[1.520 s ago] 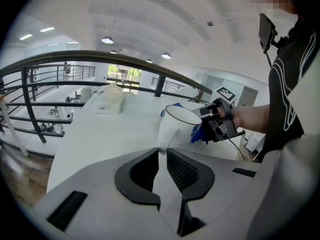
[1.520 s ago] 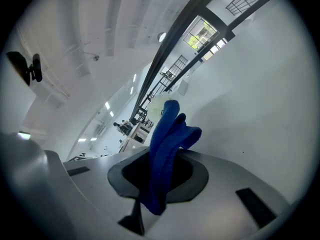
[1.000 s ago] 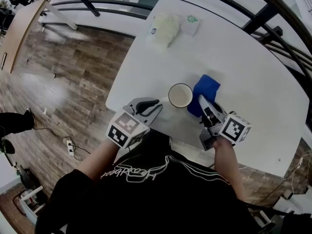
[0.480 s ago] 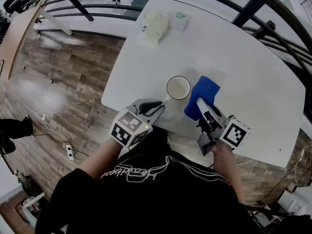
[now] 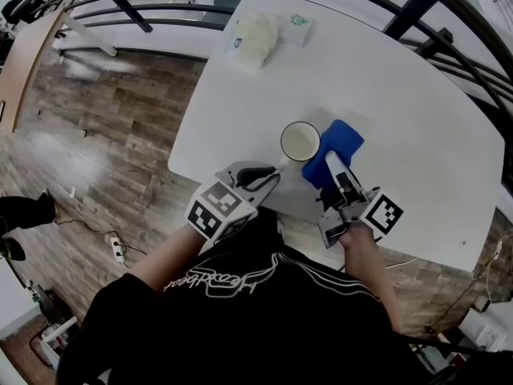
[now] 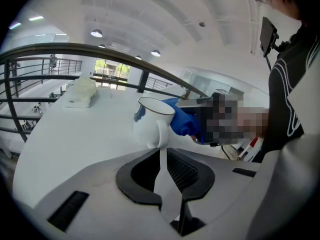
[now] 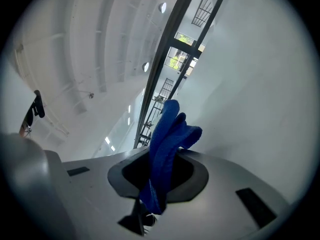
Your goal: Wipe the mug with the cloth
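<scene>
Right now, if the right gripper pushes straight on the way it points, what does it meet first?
Probably the mug: the right gripper, shut on the cloth, aims just past its right side, so the cloth likely brushes it. Depth is unclear; it may slide over bare table.

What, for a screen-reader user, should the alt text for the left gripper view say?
The left claw is shut on the handle of a white mug, with a white table beyond. A blue cloth sits just behind the mug.

Mug [image 5: 300, 142] on table [image 5: 417, 111], cloth [image 5: 332, 149] right.
</scene>
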